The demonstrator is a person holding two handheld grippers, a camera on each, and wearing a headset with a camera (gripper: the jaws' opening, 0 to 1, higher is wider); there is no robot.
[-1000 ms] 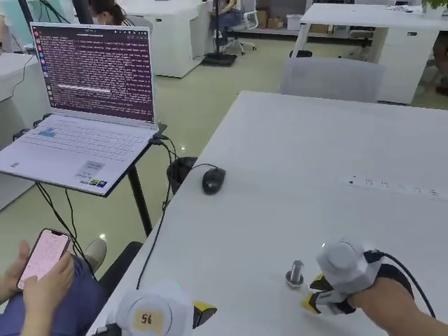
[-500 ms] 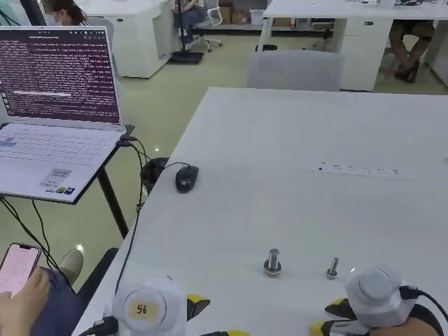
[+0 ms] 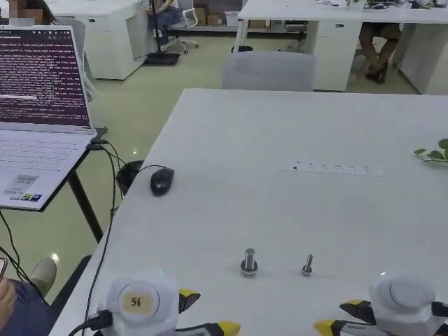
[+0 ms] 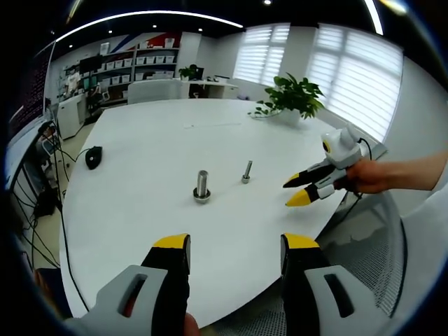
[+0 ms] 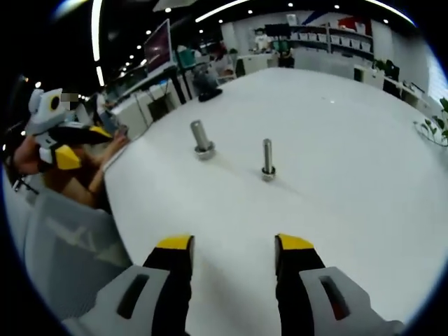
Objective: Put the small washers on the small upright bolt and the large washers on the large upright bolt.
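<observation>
Writing: the round yellow label (image 3: 137, 302) on top of the left gripper (image 3: 208, 313) reads "56". The laptop (image 3: 35, 133) screen carries rows of text, too small to read.
Large upright bolt (image 3: 248, 262): stands on the white worktop (image 3: 280, 126) with its long axis vertical, shank up and broad end down.
Small upright bolt (image 3: 307, 264): also vertical, with a thinner shank. In the head view it stands near the large bolt, to its right, and the two do not touch.
Bolts vs fingers: both bolts stand ahead of the two grippers, apart from every fingertip. In the left gripper view the large bolt is ahead of the gap between the fingers and the small one is further off to the right. In the right gripper view the small bolt is ahead of the gap and the large one is to its left.
Left fingers: yellow-tipped, spread apart, nothing between them.
Right gripper (image 3: 337, 316): fingers apart and empty, at the near edge of the worktop.
Also on the worktop: a black mouse (image 3: 162, 181) near the left edge, a white power strip (image 3: 334, 168) further back, and green leaves (image 3: 435, 152) at the far right.
</observation>
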